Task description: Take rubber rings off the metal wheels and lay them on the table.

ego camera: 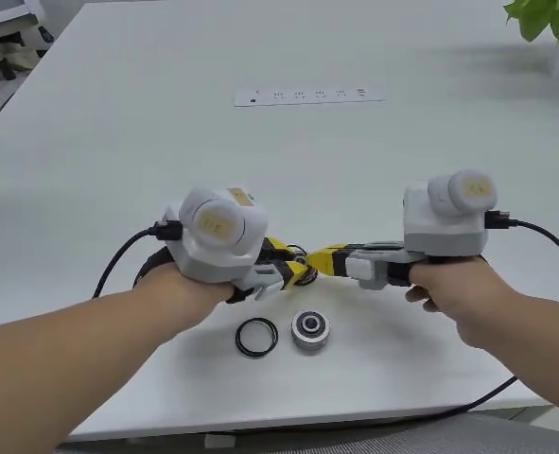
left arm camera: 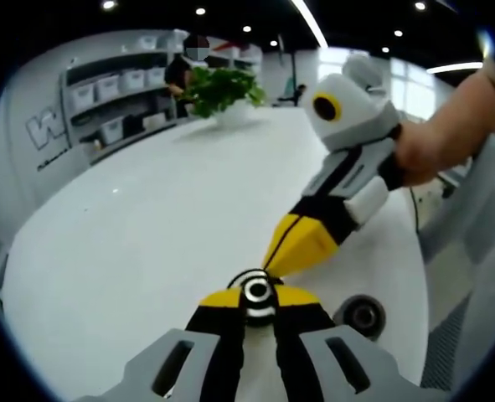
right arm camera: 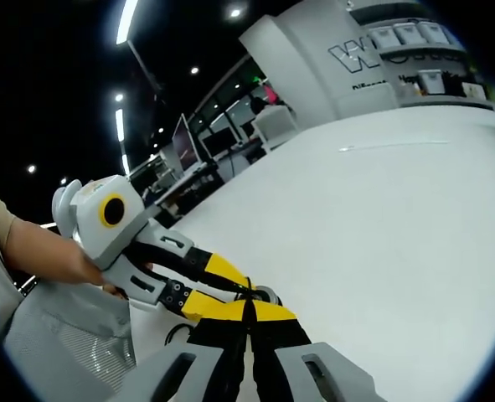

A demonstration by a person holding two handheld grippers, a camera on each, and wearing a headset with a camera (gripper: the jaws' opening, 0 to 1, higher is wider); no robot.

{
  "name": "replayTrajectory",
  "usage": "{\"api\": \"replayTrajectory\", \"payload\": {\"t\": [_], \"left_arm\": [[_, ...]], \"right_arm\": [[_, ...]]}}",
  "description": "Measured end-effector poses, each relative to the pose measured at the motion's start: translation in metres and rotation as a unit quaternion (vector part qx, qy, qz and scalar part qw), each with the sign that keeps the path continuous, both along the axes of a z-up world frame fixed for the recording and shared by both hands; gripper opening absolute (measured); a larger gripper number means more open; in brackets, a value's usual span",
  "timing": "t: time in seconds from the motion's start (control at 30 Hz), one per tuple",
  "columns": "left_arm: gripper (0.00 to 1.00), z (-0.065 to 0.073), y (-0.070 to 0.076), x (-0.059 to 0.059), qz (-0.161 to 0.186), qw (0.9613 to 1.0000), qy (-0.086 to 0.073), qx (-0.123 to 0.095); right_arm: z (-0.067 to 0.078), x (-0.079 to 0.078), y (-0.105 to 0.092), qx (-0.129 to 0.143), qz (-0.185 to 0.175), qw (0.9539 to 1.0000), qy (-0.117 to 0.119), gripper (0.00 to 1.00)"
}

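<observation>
My left gripper (ego camera: 296, 273) (left arm camera: 258, 308) is shut on a small metal wheel (left arm camera: 258, 292) (right arm camera: 266, 294) that carries a black rubber ring, held just above the white table (ego camera: 165, 142). From the opposite side my right gripper (ego camera: 314, 263) (right arm camera: 249, 304) meets it tip to tip, jaws shut on the edge of that ring. In the left gripper view the right gripper (left arm camera: 273, 262) touches the top of the wheel. A loose black rubber ring (ego camera: 239, 337) lies flat near the front edge, beside a bare metal wheel (ego camera: 310, 327) (left arm camera: 363, 315).
A white power strip (ego camera: 307, 96) lies at the far middle of the table. A green plant (ego camera: 549, 17) (left arm camera: 222, 88) stands at the far right corner. Black cables (ego camera: 118, 260) trail from both grippers. The table's front edge runs just below the loose ring.
</observation>
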State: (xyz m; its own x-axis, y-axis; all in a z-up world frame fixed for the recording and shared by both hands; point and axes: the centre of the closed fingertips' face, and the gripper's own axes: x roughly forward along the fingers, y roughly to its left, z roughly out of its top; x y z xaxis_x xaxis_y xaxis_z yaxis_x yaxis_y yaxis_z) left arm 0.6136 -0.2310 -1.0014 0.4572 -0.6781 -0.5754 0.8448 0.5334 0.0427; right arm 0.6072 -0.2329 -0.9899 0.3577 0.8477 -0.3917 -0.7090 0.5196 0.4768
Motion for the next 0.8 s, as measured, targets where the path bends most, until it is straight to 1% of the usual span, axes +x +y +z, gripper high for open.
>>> {"api": "replayTrajectory", "payload": {"t": [0.07, 0.23, 0.3, 0.4, 0.5, 0.53, 0.67, 0.8], "left_arm": [[0.13, 0.000, 0.000, 0.000, -0.001, 1.0000, -0.001, 0.001], [0.14, 0.001, -0.001, -0.003, -0.011, 0.9999, 0.003, -0.001], [0.16, 0.001, -0.002, -0.005, -0.013, 0.9999, 0.007, -0.004], [0.18, 0.003, -0.003, -0.007, -0.018, 0.9998, 0.004, -0.005], [0.21, 0.008, -0.004, -0.010, -0.023, 0.9996, 0.006, -0.014], [0.21, 0.010, -0.003, -0.012, -0.024, 0.9996, 0.004, -0.015], [0.26, 0.015, -0.001, -0.018, -0.034, 0.9993, 0.003, -0.018], [0.31, 0.024, 0.003, -0.024, -0.045, 0.9987, -0.001, -0.023]], "right_arm": [[-0.002, 0.000, -0.002, -0.001, -0.002, 1.0000, 0.002, 0.00], [-0.006, -0.002, -0.005, -0.005, -0.002, 1.0000, 0.005, 0.00], [-0.006, -0.003, -0.005, -0.005, -0.001, 1.0000, 0.003, 0.00], [-0.004, -0.003, -0.004, -0.004, 0.001, 1.0000, 0.002, 0.00], [-0.001, -0.004, -0.004, -0.003, 0.000, 1.0000, 0.000, 0.00], [0.000, -0.004, -0.004, -0.002, 0.000, 1.0000, 0.000, 0.00], [0.004, -0.005, -0.005, 0.001, -0.001, 1.0000, -0.002, 0.00], [0.009, -0.009, -0.004, 0.006, 0.005, 1.0000, -0.001, 0.00]]}}
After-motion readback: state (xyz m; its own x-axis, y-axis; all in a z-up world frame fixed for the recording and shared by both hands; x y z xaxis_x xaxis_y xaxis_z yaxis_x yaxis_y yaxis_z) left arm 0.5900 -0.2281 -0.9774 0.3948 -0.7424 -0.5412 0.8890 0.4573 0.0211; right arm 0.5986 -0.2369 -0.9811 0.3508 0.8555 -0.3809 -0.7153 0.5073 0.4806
